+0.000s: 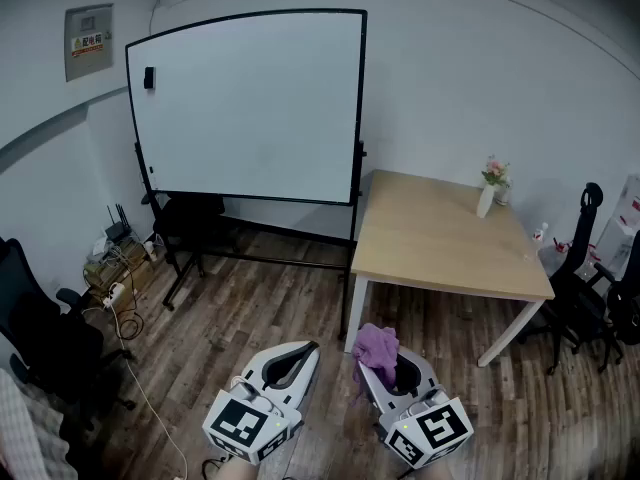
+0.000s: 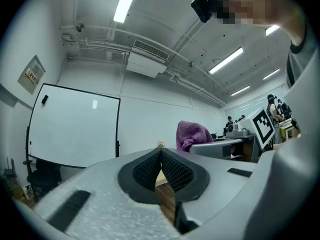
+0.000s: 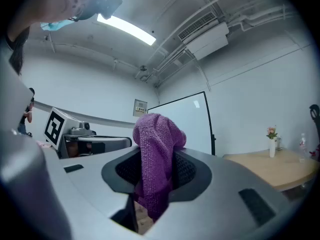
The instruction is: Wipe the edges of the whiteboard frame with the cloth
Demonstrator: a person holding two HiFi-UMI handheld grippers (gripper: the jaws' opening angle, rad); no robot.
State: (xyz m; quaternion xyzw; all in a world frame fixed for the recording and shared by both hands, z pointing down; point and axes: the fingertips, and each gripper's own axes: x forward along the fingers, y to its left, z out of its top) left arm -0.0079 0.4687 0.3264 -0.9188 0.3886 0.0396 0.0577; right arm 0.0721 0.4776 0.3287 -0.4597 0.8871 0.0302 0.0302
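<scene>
Snugly in right gripper (image 3: pixel 159 156) (between its 2 jaws): cloth (image 3: pixel 156 131).

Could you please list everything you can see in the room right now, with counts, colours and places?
whiteboard: one, white with a black frame, on a stand by the far wall
small item: one, black, stuck at the board's upper left
wall sign: one, grey, left of the whiteboard
table: one, light wood with white legs, right of the whiteboard
vase of flowers: one, white vase, far side of the tabletop
office chairs: at least two, black, right of the table and at the left edge
cables: several, on the floor left of the stand
cloth: one, purple, between the right gripper's jaws
left gripper: grey, jaws together, empty
right gripper: grey, shut on the cloth
</scene>
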